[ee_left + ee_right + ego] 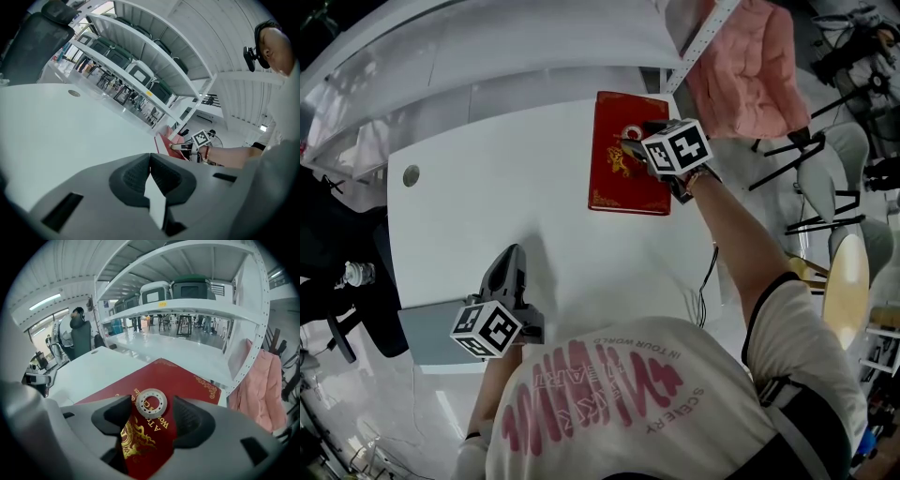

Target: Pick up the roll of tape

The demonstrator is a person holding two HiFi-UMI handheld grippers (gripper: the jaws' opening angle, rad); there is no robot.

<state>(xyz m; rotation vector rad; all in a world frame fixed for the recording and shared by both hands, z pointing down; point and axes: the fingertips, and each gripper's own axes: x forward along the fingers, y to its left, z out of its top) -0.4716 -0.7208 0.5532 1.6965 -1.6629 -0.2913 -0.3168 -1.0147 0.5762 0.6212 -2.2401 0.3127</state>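
On red book [197, 385], tape roll [151, 402] between spread right claw [151, 408] tips

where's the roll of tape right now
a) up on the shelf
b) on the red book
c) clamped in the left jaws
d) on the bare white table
b: the roll of tape lies flat on the red book, which sits on the white table.

Left gripper [510, 255] near left, aimed far, almost level, jaws pressed together. Right arm [741, 246] stretched out far right; right gripper [631, 142] pitched down, jaws spread wide.
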